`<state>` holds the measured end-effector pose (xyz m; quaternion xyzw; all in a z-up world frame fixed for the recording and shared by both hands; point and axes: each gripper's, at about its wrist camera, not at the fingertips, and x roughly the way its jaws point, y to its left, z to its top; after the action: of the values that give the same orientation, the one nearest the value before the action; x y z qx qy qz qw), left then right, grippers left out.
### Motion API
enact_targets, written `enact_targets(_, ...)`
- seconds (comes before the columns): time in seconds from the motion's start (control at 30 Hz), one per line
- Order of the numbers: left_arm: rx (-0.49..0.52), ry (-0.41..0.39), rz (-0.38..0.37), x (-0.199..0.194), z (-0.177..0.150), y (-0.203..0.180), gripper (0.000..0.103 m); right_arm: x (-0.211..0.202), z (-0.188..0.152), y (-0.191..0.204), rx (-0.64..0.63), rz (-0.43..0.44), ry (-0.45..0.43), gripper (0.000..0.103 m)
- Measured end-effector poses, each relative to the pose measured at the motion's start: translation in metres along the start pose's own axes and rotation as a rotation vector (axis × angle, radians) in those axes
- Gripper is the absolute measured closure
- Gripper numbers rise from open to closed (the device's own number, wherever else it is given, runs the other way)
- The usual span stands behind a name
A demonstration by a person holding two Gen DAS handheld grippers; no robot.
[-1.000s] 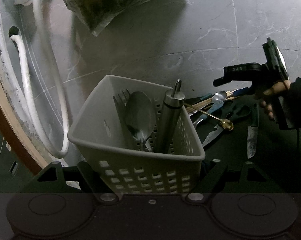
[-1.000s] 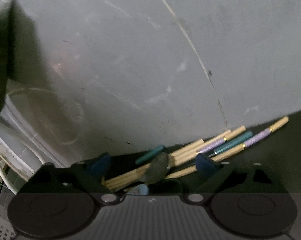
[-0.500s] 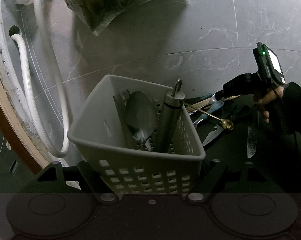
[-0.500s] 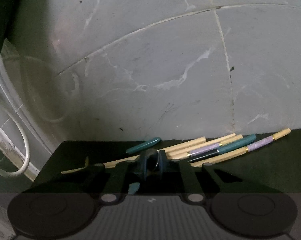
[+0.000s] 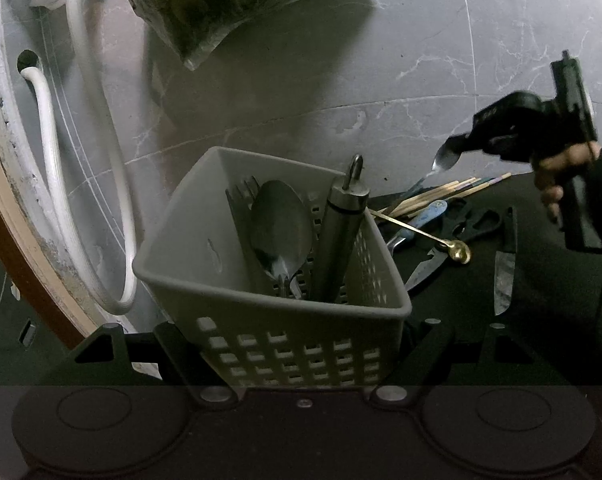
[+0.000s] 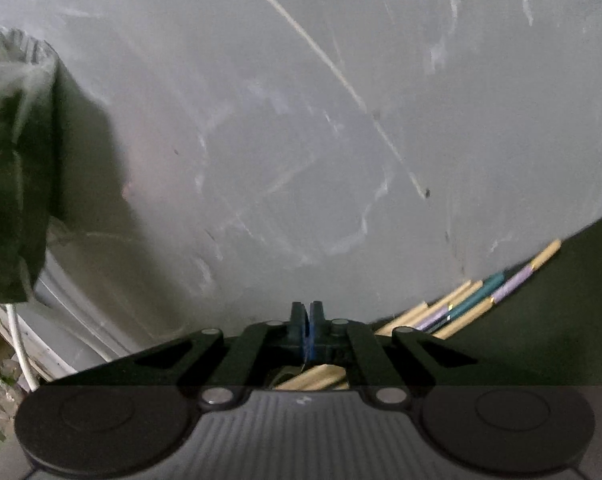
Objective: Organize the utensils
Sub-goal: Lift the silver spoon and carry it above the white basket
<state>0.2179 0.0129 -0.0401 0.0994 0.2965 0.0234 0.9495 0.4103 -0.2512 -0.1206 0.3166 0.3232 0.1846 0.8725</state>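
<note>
My left gripper (image 5: 301, 356) is shut on a grey perforated basket (image 5: 205, 256), one finger on each side of it. A fork (image 5: 241, 196), a large spoon (image 5: 281, 224) and a steel cylinder with a ring (image 5: 341, 232) stand inside. At the right, a hand holds my right gripper (image 5: 463, 146), which is shut on a small metal spoon (image 5: 445, 160) lifted above the dark mat (image 5: 541, 300). In the right wrist view the right gripper (image 6: 305, 316) has its pads pressed together with a blue strip of the spoon (image 6: 309, 340) between them.
On the mat lie chopsticks (image 5: 441, 192), a blue-handled utensil (image 5: 429, 214), a gold spoon (image 5: 459, 250), black scissors (image 5: 473, 224) and a knife (image 5: 505, 280). White hoses (image 5: 53, 168) run down the left. A plastic bag (image 5: 229, 0) hangs on the grey marble wall.
The right gripper closed on the small spoon among the chopsticks and lifted it off the mat. The left gripper and basket stayed still.
</note>
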Motion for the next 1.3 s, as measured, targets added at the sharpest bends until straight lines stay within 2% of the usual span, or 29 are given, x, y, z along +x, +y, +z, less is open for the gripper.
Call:
enact_targets(0.27, 0.005, -0.006, -0.018, 0.002, -0.001, 0.002, 0.022, -0.05, 0.032, 0.028, -0.042, 0.071, -0.094, 0.101)
enact_targets(0.57, 0.007, -0.009, -0.035, 0.002, -0.003, 0.004, 0.022, -0.103, 0.061, 0.075, -0.031, 0.34, -0.136, 0.101)
enact_targets(0.83, 0.008, -0.009, -0.036, 0.002, -0.002, 0.004, 0.022, -0.114, 0.062, 0.122, -0.049, 0.52, -0.106, 0.101)
enact_targets(1.03, 0.008, -0.009, -0.035, 0.002, -0.002, 0.004, 0.022, -0.113, 0.048, 0.139, -0.099, 0.56, -0.039, 0.101)
enact_targets(1.3, 0.008, -0.009, -0.036, 0.002, -0.002, 0.004, 0.022, -0.099, 0.023, 0.142, -0.086, 0.571, 0.069, 0.101)
